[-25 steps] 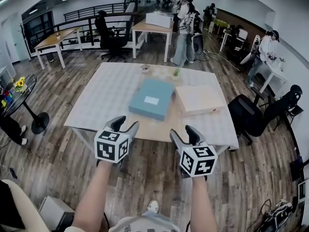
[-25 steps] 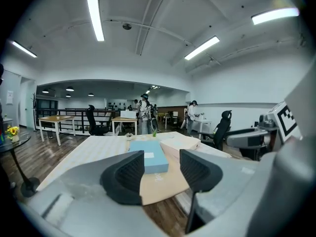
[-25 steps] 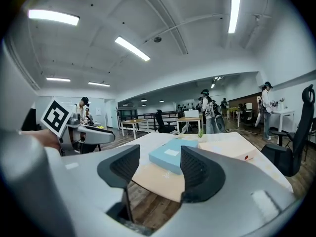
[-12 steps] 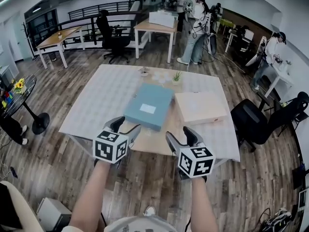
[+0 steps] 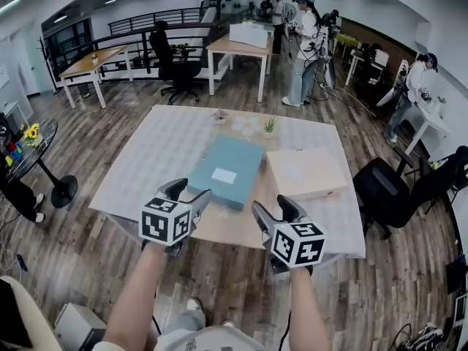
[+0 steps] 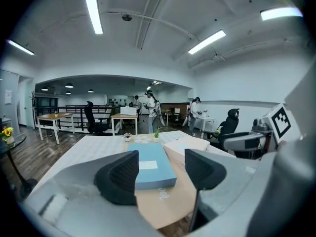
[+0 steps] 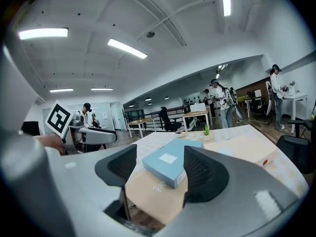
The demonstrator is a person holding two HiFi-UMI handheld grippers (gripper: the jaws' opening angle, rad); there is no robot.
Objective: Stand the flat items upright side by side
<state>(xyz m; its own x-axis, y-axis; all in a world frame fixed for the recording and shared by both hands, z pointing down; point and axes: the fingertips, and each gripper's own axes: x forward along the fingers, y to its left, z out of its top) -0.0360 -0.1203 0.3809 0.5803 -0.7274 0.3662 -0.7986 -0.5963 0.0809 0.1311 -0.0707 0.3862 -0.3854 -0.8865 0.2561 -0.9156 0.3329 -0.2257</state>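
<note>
A flat blue box (image 5: 225,170) with a white label lies on the brown mat in the middle of the table (image 5: 146,159). A flat beige box (image 5: 306,172) lies to its right. Both lie flat. My left gripper (image 5: 189,194) hovers at the table's near edge, just short of the blue box (image 6: 153,164). Its jaws have just been opening and stand open and empty. My right gripper (image 5: 273,207) is beside it at the same edge, pointing at the blue box (image 7: 170,164) and the beige box (image 7: 247,147). Its jaws have also just been opening, with nothing between them.
Two small potted plants (image 5: 270,126) (image 5: 219,115) stand at the table's far side. A black office chair (image 5: 384,189) is close to the table's right edge. A round side table (image 5: 29,141) stands at the left. Several people and desks are in the background.
Both grippers have come forward to the table's near edge, closer to the blue box. Their jaws stand a little wider than before.
</note>
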